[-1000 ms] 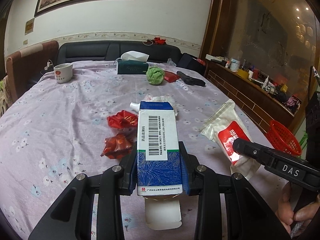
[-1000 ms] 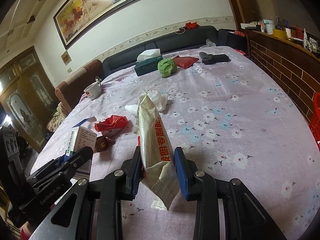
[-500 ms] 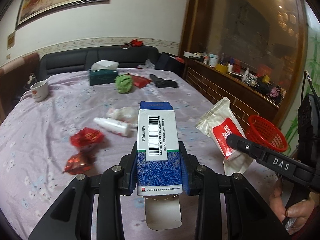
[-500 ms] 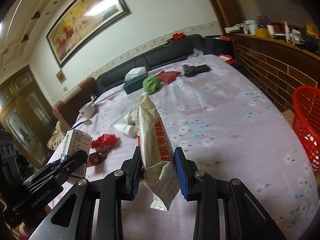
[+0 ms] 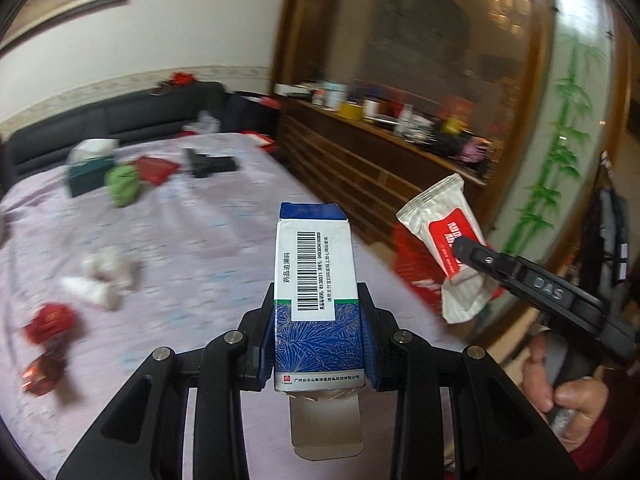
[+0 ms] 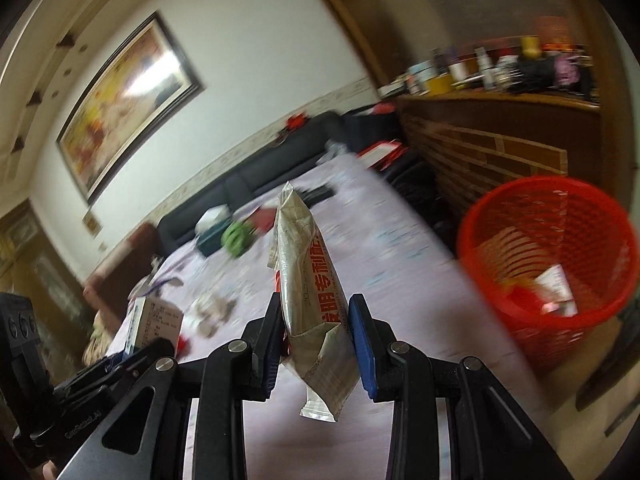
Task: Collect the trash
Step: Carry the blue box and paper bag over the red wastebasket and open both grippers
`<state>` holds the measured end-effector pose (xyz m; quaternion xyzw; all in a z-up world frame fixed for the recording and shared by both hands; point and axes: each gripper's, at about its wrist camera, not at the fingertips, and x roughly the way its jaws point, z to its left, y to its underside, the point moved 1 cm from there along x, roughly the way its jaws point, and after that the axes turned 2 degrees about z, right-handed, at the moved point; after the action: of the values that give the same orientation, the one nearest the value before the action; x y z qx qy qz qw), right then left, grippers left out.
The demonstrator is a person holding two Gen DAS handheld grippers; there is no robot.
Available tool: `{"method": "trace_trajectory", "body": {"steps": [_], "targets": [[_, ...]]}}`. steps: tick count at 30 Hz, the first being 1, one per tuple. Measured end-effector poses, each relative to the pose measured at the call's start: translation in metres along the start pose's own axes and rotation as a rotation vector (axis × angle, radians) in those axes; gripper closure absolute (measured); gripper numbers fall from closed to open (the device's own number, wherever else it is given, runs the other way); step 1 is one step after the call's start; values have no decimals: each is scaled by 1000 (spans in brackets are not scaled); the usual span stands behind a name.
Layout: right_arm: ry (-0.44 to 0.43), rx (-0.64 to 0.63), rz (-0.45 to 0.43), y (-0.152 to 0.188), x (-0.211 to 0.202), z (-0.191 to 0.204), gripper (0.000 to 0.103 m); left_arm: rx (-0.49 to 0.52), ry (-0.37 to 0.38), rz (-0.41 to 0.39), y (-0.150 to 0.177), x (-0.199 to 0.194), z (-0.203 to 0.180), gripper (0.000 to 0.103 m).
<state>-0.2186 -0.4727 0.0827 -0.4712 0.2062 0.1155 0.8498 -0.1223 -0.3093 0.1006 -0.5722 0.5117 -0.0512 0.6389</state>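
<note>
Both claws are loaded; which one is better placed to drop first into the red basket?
Right, probably. The right claw holds the wrapper with the red basket open just beside it; the left claw, holding the box, sits farther over.

Framed painting [image 6: 128,108] on white wall; black sofa [image 5: 112,116]; teal tissue box [image 5: 90,170], green ball [image 5: 122,184] beside it, black object [image 5: 210,164], all on floral cloth [image 5: 192,240]; cluttered wooden sideboard [image 6: 500,120].

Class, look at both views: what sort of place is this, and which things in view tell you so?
Most likely a home living or dining room: a black sofa behind a table under a floral cloth, a framed painting on the wall, and a cluttered wooden sideboard.
</note>
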Motion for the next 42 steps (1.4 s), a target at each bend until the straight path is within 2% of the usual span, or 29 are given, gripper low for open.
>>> {"method": "trace_trajectory", "body": {"steps": [4, 11, 14, 20, 21, 22, 24, 25, 28, 32, 38, 42], "targets": [[84, 92, -65, -18, -26, -51, 68, 20, 97, 34, -20, 27, -39, 70], [190, 198, -129, -39, -60, -120, 68, 61, 190, 72, -41, 75, -103, 70], [205, 223, -120, -44, -61, -139, 68, 70, 206, 95, -47, 99, -126, 70], [213, 262, -105, -53, -54, -169, 68, 74, 190, 132, -53, 145, -143, 69], [212, 266, -105, -54, -53, -172, 67, 75, 186, 141, -53, 153, -144, 63], [214, 267, -103, -56, -48, -174, 67, 74, 183, 150, -52, 160, -145, 52], [221, 270, -93, -58, -42, -181, 66, 63, 187, 161, -52, 169, -144, 44], [222, 271, -90, -58, -39, -183, 66, 61, 186, 169, -51, 172, -144, 45], [242, 265, -80, -60, -34, -189, 57, 71, 194, 174, -47, 169, -143, 44], [258, 259, -112, -58, -43, -190, 57, 81, 189, 168, -41, 153, -136, 44], [249, 237, -106, -52, -49, -176, 57, 91, 94, 136, -28, 113, -104, 41], [237, 201, -73, -47, -43, -156, 50, 43, 46, 115, -19, 78, -66, 40]]}}
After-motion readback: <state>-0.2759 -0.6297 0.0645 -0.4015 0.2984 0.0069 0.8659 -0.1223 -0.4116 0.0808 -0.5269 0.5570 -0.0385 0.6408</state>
